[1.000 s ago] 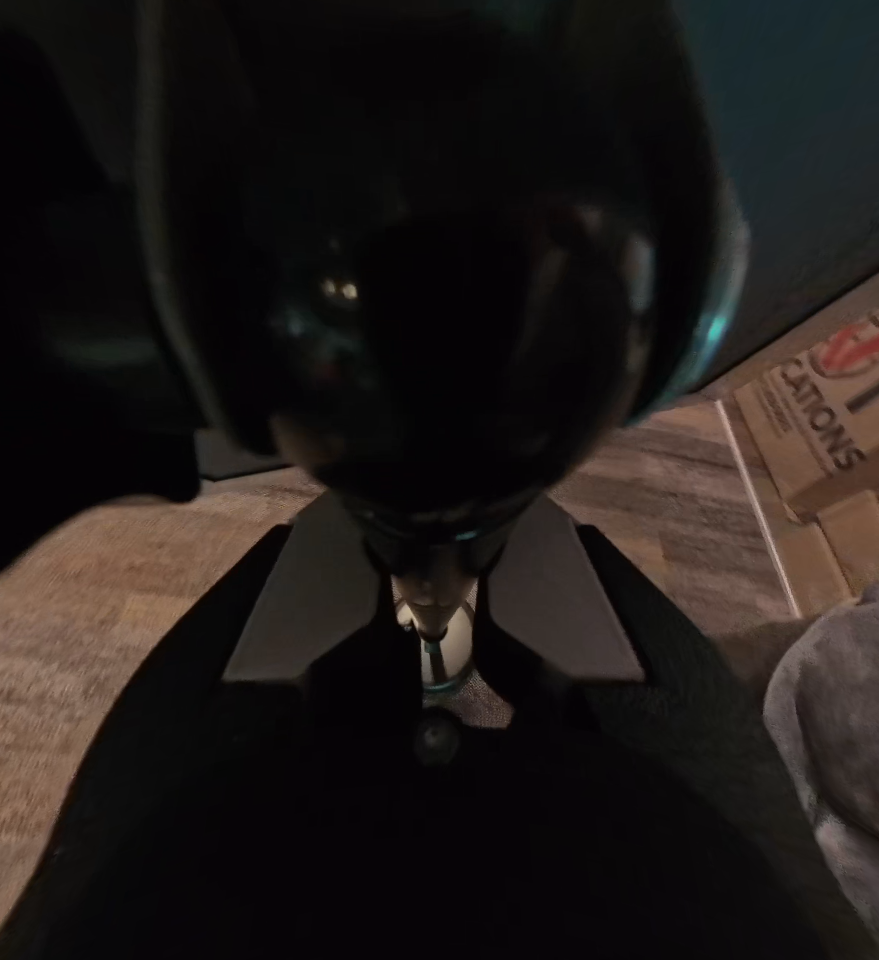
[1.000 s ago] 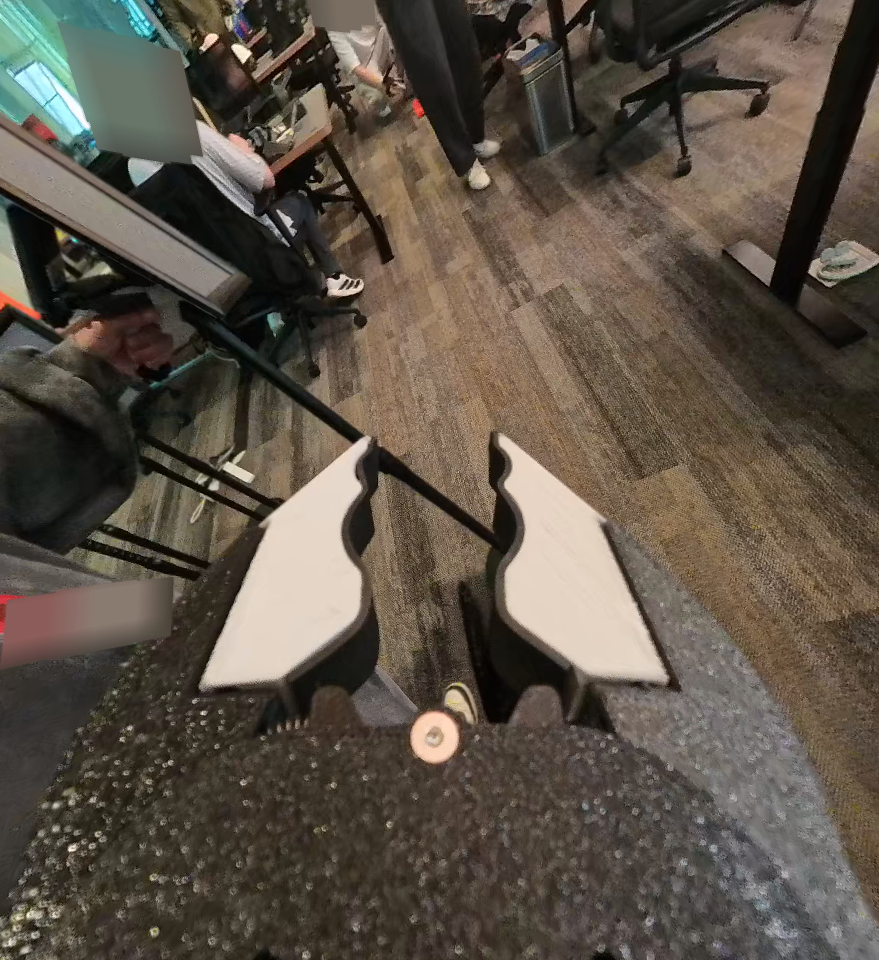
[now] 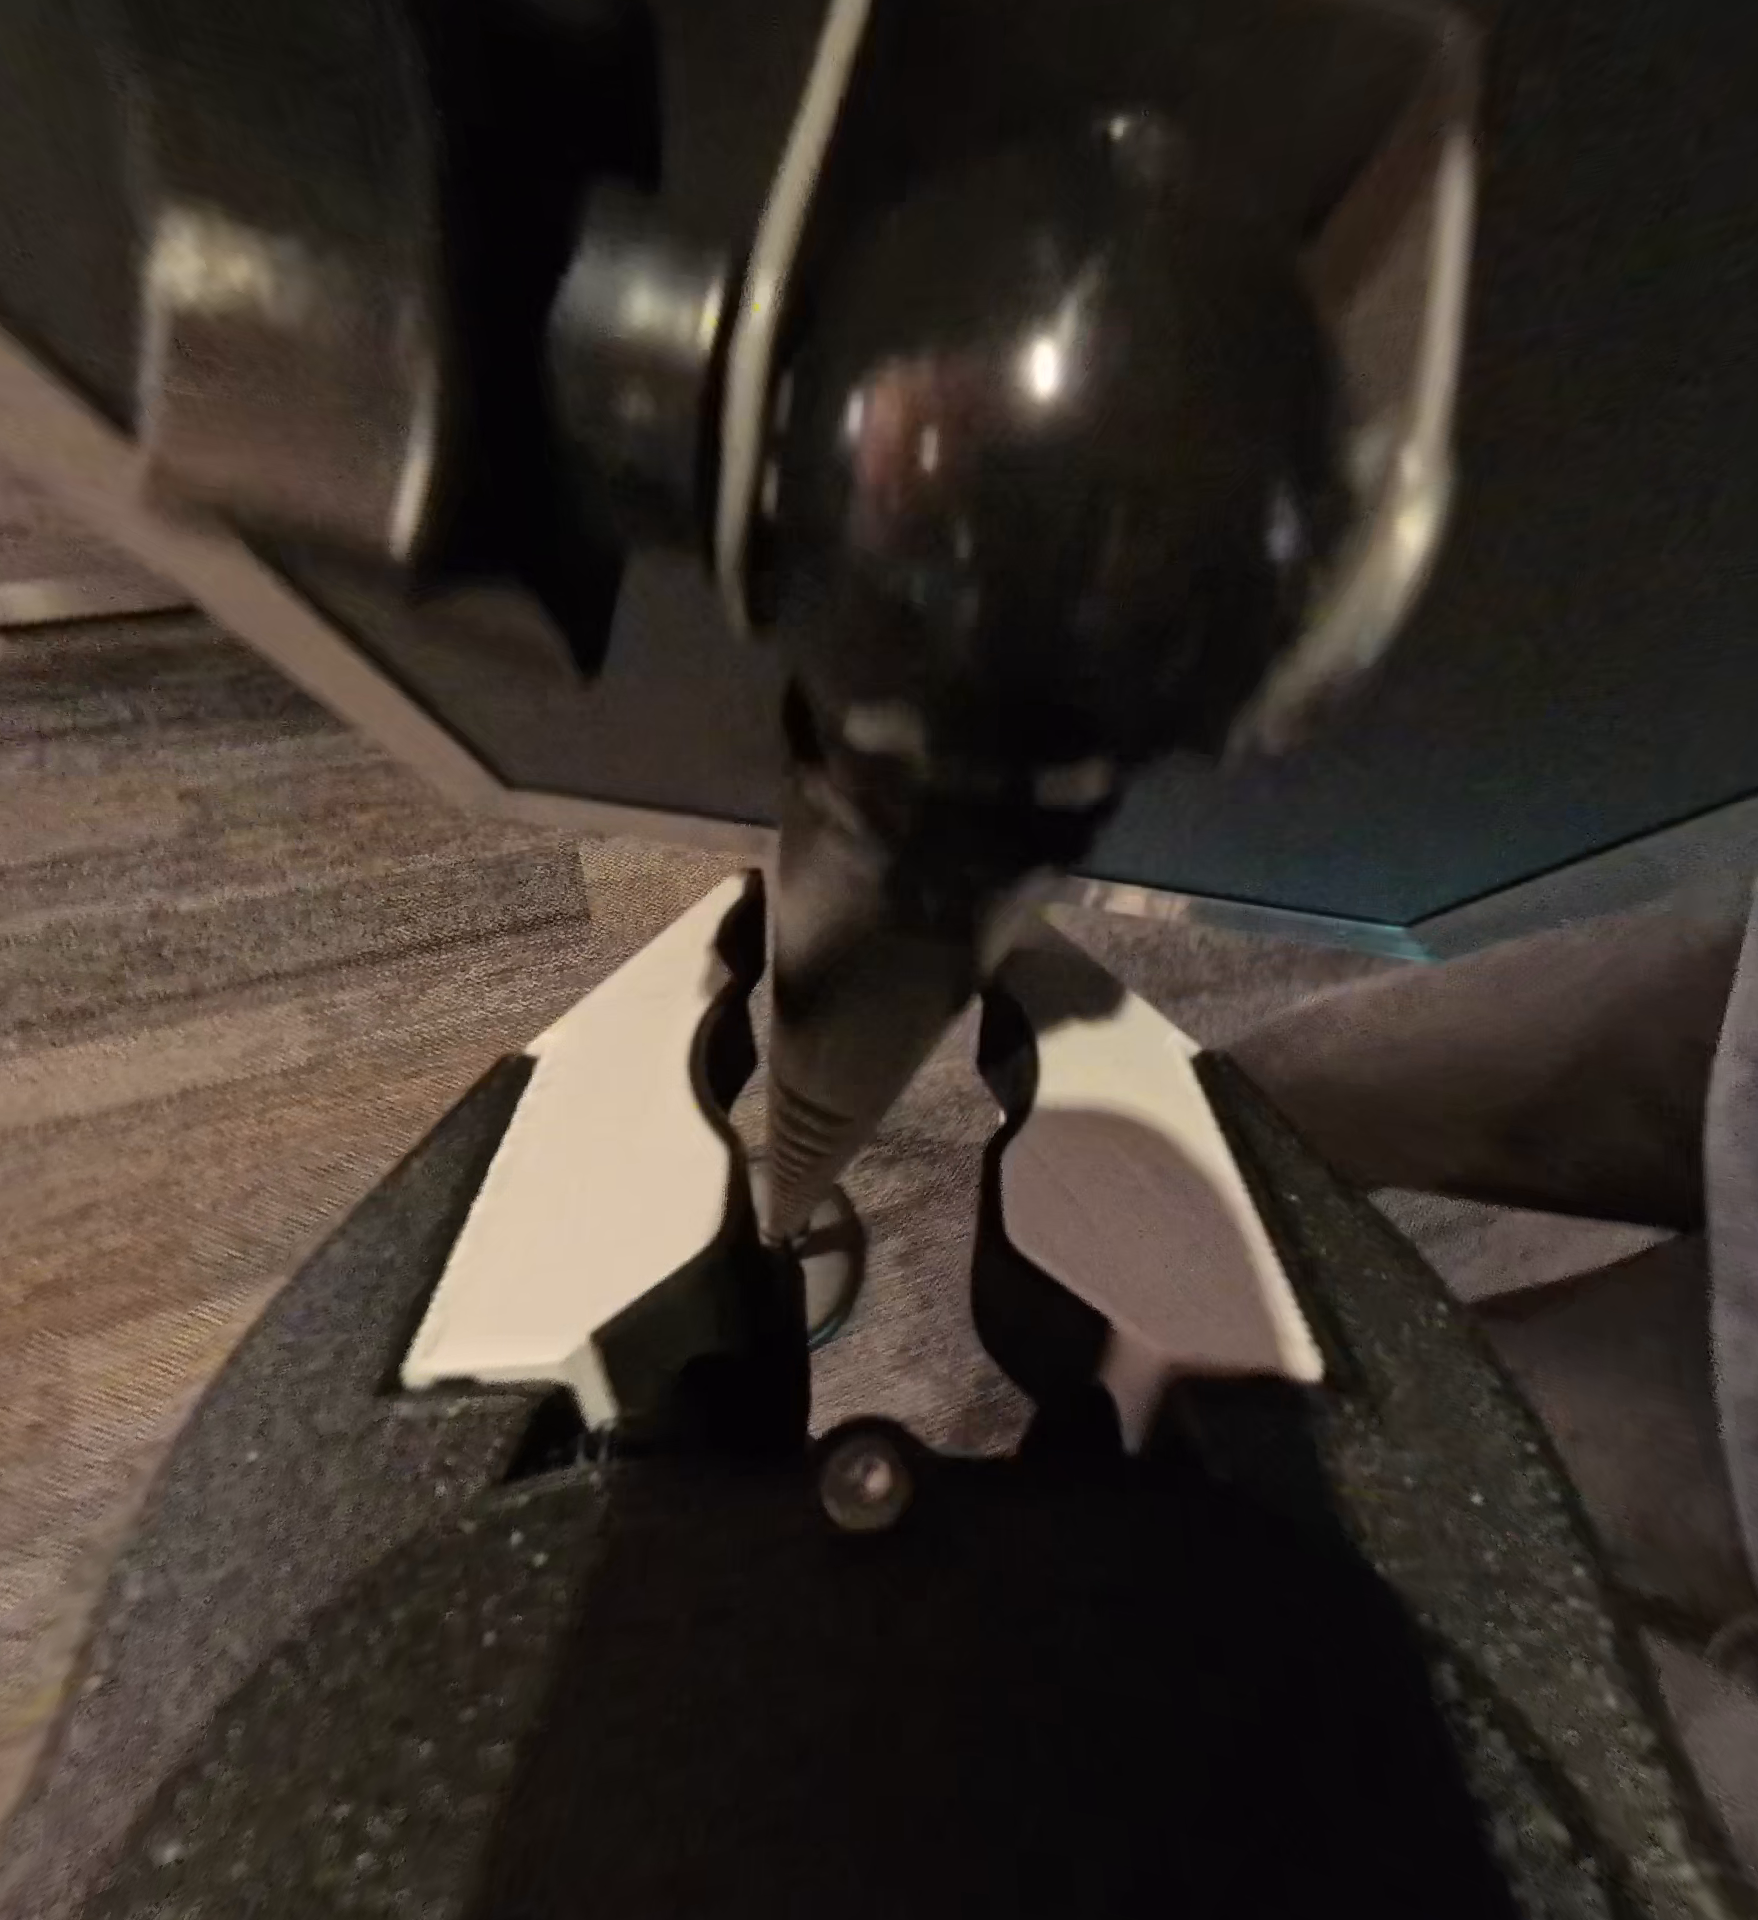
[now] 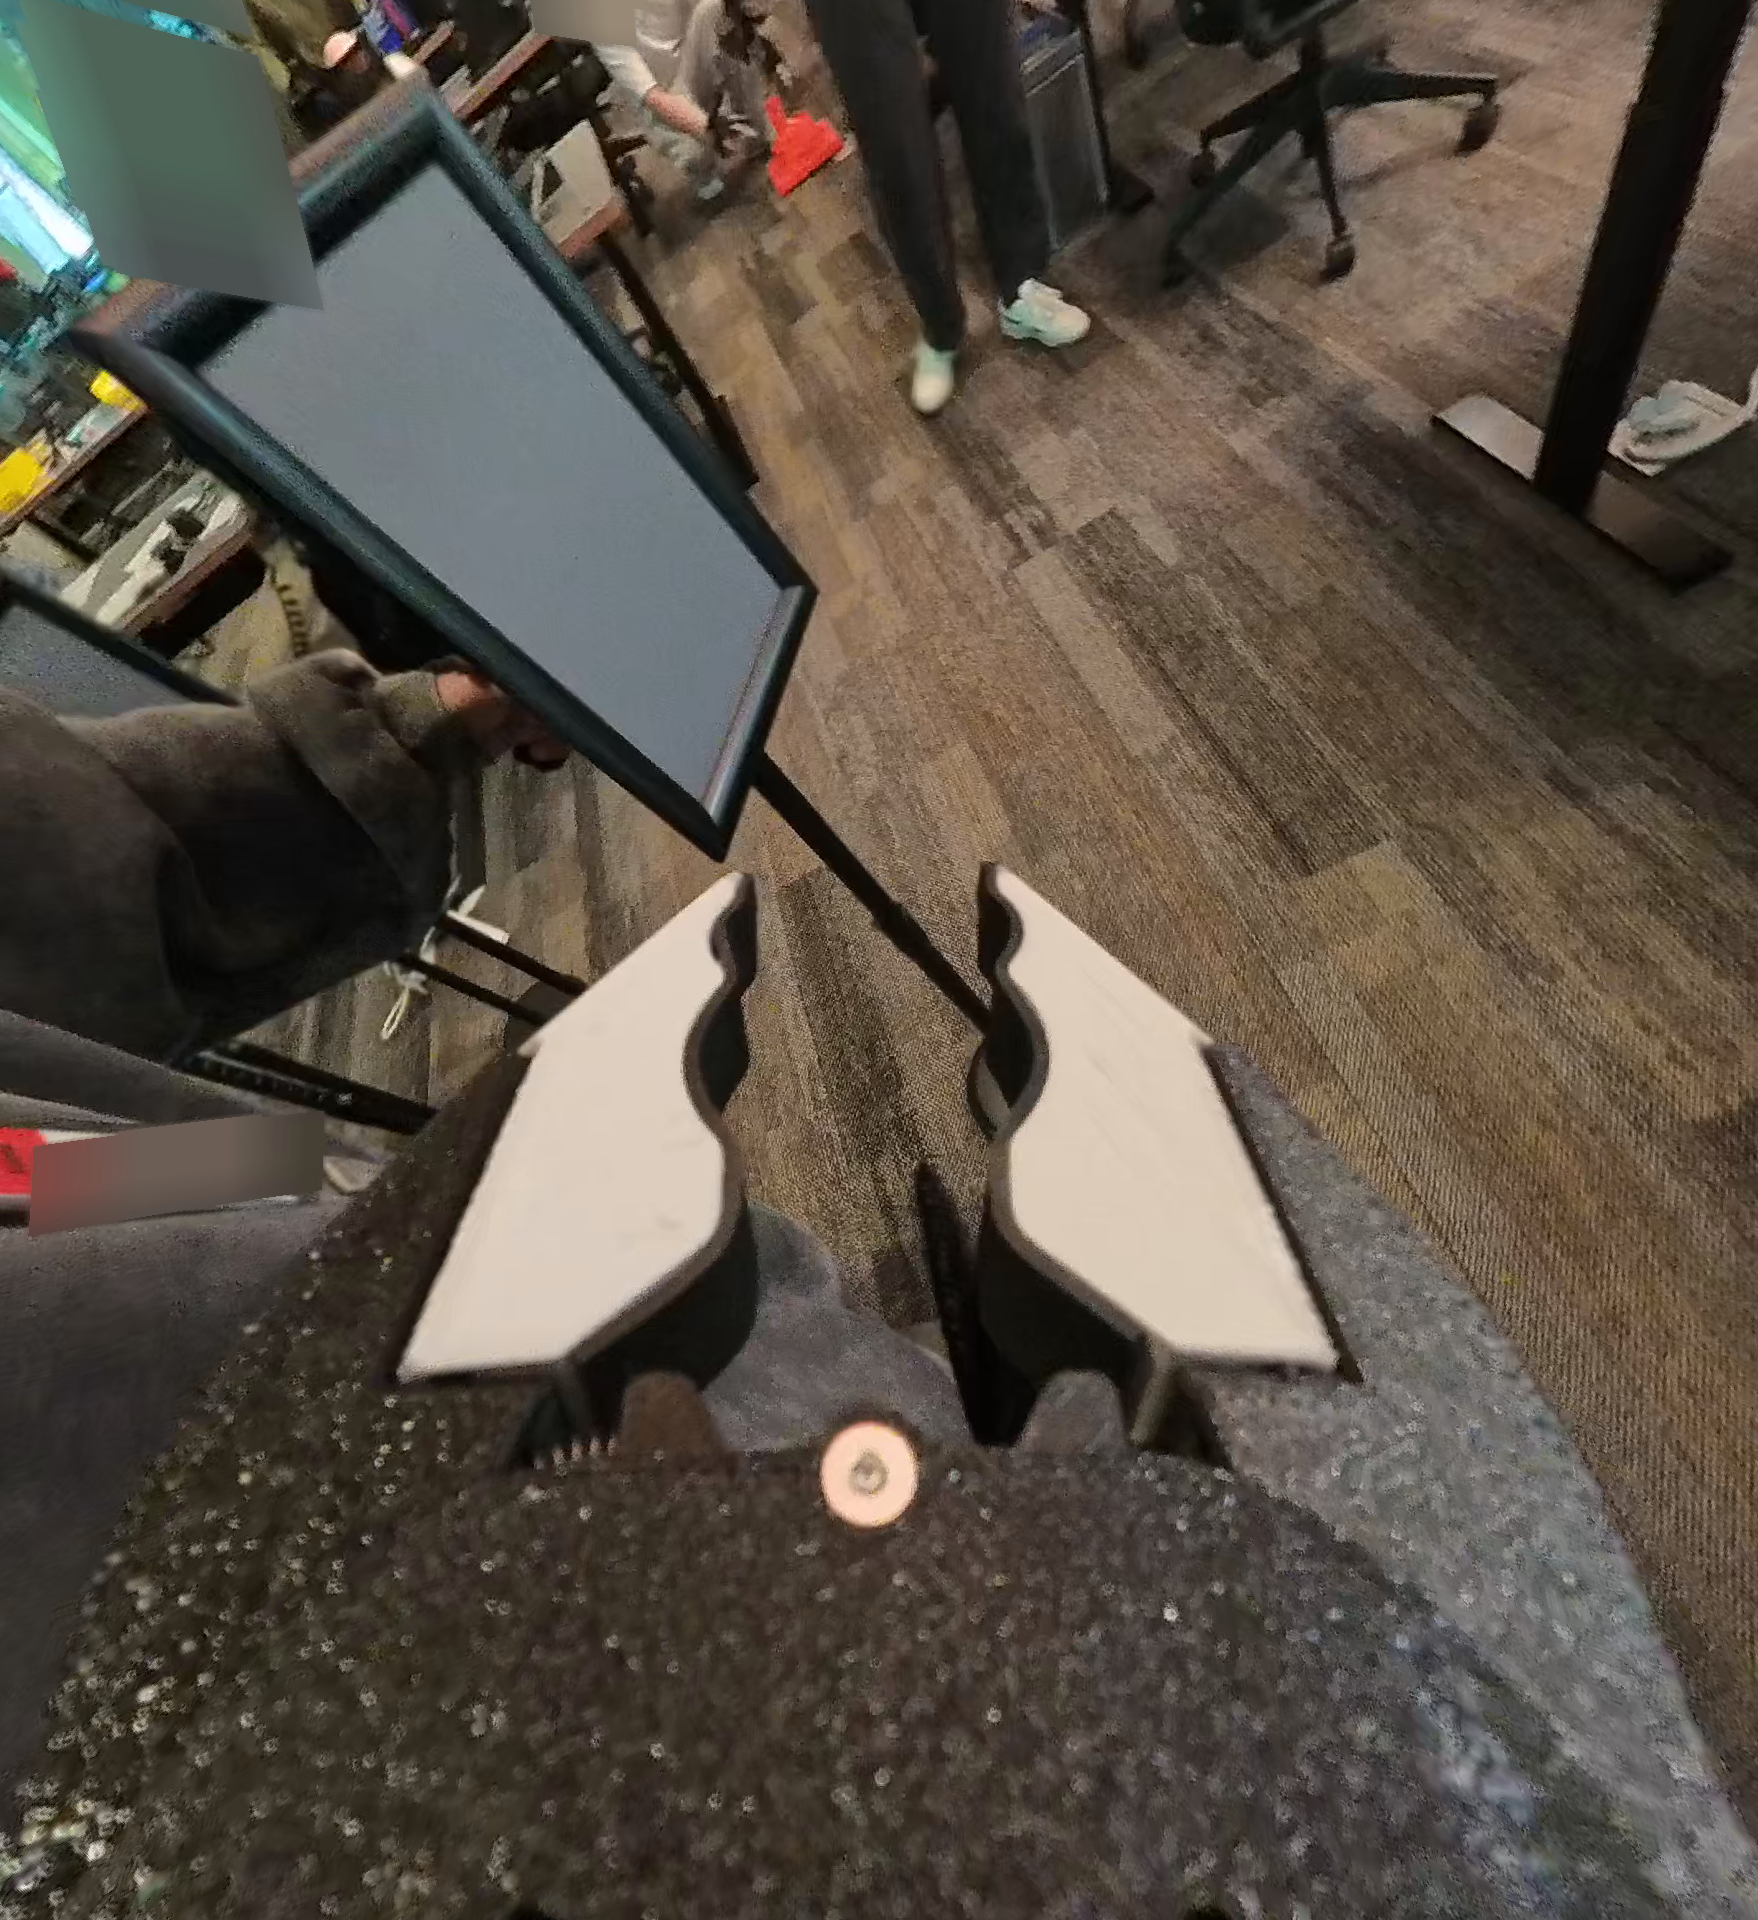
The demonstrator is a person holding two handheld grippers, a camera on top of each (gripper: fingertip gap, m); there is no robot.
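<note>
Left gripper (image 3: 870,920): your jaws stand apart and clamp nothing. The stem (image 3: 833,1060) of the dark glass (image 3: 989,468) runs between them and leans on the 9 o'clock finger, clear of the 3 o'clock one.
Glass: the bowl fills 12 o'clock, blurred, and the round foot (image 3: 833,1242) sits low between the fingers. What carries its weight, I cannot tell.
Above it: a dark panel (image 3: 1633,520) with a teal edge is close behind the bowl. Carpet (image 3: 179,883) lies below.
Right gripper (image 4: 867,914): also apart and empty over the carpet. The panel (image 4: 501,499) on its black stand is at 10 o'clock, with your sleeve (image 4: 127,831) beneath it.
Risk, drop: with only one finger touching the stem, a small tilt of your wrist could let the glass slide out.
Risk, knock: the bowl is near the panel's underside, so a lift could rap glass on it.
Risk, blur: you are moving fast, and a swing may tip a loose glass.
Change, left: a second ago the fingers were pinched on the stem. Now they have parted, and the view is brighter.
Change, right: the jaw gap is the same, but the panel shows larger and more face-on.
</note>
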